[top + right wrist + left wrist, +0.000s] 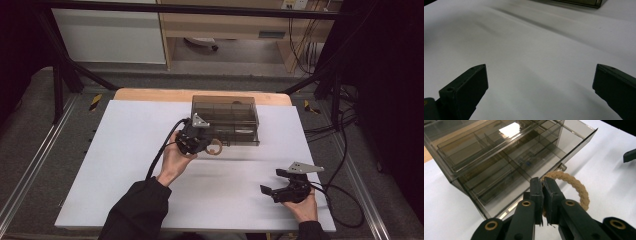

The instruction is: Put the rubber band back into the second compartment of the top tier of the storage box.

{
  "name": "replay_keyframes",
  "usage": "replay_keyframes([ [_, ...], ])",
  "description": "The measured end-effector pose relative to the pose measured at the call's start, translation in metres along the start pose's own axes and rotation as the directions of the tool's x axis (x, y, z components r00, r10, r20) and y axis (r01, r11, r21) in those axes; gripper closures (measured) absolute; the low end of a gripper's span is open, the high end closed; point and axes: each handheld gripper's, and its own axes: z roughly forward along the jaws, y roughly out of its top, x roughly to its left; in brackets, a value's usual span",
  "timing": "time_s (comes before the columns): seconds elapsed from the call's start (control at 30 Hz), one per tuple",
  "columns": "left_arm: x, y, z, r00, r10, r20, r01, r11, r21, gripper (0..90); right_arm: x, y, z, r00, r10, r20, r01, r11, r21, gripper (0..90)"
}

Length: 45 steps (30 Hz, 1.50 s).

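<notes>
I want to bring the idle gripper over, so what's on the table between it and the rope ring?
Nothing: in the high view the white table is bare between the right gripper and the rope ring.

Tan rope ring (576, 185), smoky clear drawer box (499, 152), white table (125, 165).

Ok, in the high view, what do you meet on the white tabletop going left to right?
Left gripper shut on a tan rope ring → smoky clear plastic drawer box, set further back → right gripper, jaws open, near the front edge.
</notes>
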Motion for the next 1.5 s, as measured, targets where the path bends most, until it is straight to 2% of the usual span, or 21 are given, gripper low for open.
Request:
replay_keyframes([
  [0.27,-0.001,0.013,0.003,1.0,0.004,-0.004,-0.004,1.0,-0.003,84.9,0.0,0.0,0.0,1.0,0.0,0.0,0.0,1.0,0.0,0.7],
  [0.83,0.001,0.038,0.017,0.9996,-0.016,-0.024,0.016,0.9999,-0.003,84.9,0.0,0.0,0.0,1.0,-0.003,-0.002,0.003,1.0,-0.001,0.7],
  [0.87,0.001,0.039,0.018,0.9996,-0.013,-0.025,0.013,0.9999,-0.004,84.8,0.0,0.0,0.0,1.0,-0.003,-0.002,0.003,1.0,-0.002,0.7],
  [0.9,0.003,0.04,0.021,0.9997,0.007,-0.025,-0.007,0.9999,-0.016,84.8,0.0,0.0,0.0,1.0,-0.003,-0.002,0.003,1.0,-0.002,0.7],
  [0.97,0.004,0.042,0.025,0.9997,0.008,-0.023,-0.009,0.9998,-0.018,84.8,0.0,0.0,0.0,1.0,-0.003,-0.002,0.003,1.0,-0.001,0.7],
  [1.03,0.004,0.042,0.026,0.9991,-0.025,-0.035,0.025,0.9997,0.007,84.8,0.0,0.0,0.0,1.0,-0.004,-0.003,0.004,1.0,-0.001,0.7],
  [1.5,0.014,0.043,0.046,0.9965,-0.062,-0.056,0.063,0.998,0.012,84.7,0.0,0.0,0.0,1.0,0.0,-0.005,0.0,1.0,-0.001,0.7],
])
